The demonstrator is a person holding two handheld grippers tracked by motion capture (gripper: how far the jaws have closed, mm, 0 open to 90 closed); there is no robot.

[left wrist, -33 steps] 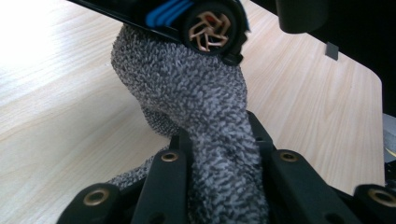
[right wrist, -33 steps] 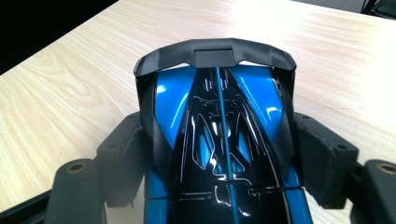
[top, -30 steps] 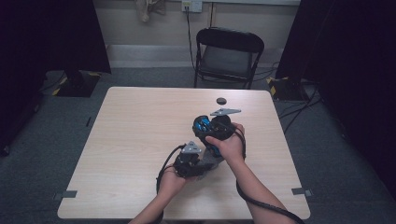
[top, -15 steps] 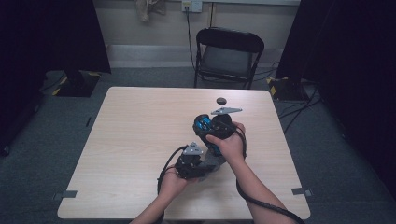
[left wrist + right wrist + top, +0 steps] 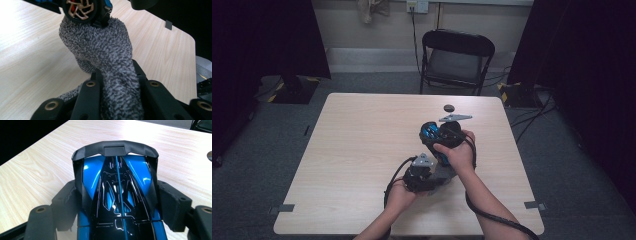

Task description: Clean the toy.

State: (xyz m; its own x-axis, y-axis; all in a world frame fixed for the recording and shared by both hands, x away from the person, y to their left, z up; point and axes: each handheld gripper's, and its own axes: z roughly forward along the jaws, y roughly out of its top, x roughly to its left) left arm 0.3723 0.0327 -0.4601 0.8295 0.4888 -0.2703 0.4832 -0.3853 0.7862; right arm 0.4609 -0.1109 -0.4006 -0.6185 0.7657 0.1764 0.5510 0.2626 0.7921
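While the blue and black toy car [image 5: 117, 202] is held above the middle-right of the wooden table [image 5: 357, 145], clamped across its body by the right gripper [image 5: 117, 195] with a jaw pressed to each flank, a grey speckled cloth [image 5: 105, 57] is pressed up against one of its gold-spoked wheels [image 5: 81, 8]. Cloth: pinched tight in the closed jaws of the left gripper [image 5: 117, 82], its free end bunched under the wheel. Car: glossy shell, rear wing [image 5: 115, 148] pointing away from the right gripper's camera. Risk, first: the smooth bodywork may slip or twist in the right-hand grip if the cloth pushes hard from below, since the jaws bear on slick curved panels. Risk, second: loose pile could snag on the spokes or the wheel arch and drag the cloth out of the left-hand pinch. Risk, third: the thin wing looks fragile if the car drops to the table. Nearby: a small dark round object [image 5: 448, 107] on the tabletop beyond the hands; a black folding chair [image 5: 457, 57] behind the table.
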